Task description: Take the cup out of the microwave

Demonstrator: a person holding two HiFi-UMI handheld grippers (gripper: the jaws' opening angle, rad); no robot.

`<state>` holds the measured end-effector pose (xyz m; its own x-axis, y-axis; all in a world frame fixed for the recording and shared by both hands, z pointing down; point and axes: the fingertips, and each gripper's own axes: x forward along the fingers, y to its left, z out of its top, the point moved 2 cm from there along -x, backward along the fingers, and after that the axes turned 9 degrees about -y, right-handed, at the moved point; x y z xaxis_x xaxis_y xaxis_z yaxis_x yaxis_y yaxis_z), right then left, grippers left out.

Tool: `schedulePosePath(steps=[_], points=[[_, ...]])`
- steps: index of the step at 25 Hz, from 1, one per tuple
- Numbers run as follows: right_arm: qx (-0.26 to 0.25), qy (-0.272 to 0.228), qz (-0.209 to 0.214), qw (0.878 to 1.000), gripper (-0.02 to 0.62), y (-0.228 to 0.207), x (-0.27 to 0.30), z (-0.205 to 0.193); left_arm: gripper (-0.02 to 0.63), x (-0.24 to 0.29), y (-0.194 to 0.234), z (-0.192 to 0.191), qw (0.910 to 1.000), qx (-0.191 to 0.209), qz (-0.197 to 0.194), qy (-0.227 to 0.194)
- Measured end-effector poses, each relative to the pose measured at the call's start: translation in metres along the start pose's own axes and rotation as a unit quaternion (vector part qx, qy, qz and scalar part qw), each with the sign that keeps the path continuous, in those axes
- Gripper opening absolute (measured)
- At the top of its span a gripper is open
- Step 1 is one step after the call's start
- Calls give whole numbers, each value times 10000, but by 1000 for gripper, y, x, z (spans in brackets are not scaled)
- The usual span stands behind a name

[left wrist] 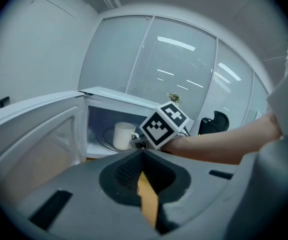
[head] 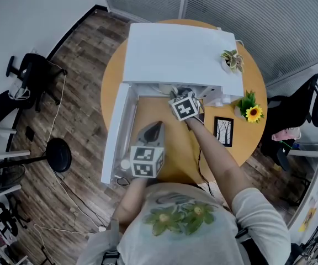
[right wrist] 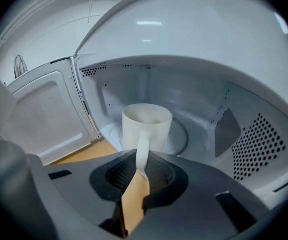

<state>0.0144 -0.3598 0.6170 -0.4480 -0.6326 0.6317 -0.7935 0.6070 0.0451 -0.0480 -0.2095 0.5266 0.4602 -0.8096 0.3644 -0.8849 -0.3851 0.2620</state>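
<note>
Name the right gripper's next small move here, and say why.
Probably lift the cup slightly and draw it straight back out: the right gripper looks shut on its handle, the cup sits on the turntable inside the microwave, and the door stands open.

sunflower (head: 253, 114) beside small picture frame (head: 223, 131)

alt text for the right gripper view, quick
The right gripper pinches the handle of a white cup standing inside an open microwave. Its door stands open at the left.
</note>
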Motion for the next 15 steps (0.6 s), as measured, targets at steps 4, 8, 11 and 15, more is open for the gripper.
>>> schedulePosePath(steps=[4, 8, 11, 15], points=[[122, 2, 16, 9999, 63, 3, -3, -2, 5, -3, 1, 0, 10000, -8, 18, -4], [314, 101, 4, 9995, 67, 5, -4, -6, 3, -6, 1, 1, 10000, -28, 28, -24], [325, 126, -56, 9994, 86, 4, -4, -5, 5, -7, 1, 2, 10000, -33, 23, -54], [371, 85, -90, 9992, 87, 6, -7, 2, 4, -9, 1, 1, 10000, -40, 1, -41]])
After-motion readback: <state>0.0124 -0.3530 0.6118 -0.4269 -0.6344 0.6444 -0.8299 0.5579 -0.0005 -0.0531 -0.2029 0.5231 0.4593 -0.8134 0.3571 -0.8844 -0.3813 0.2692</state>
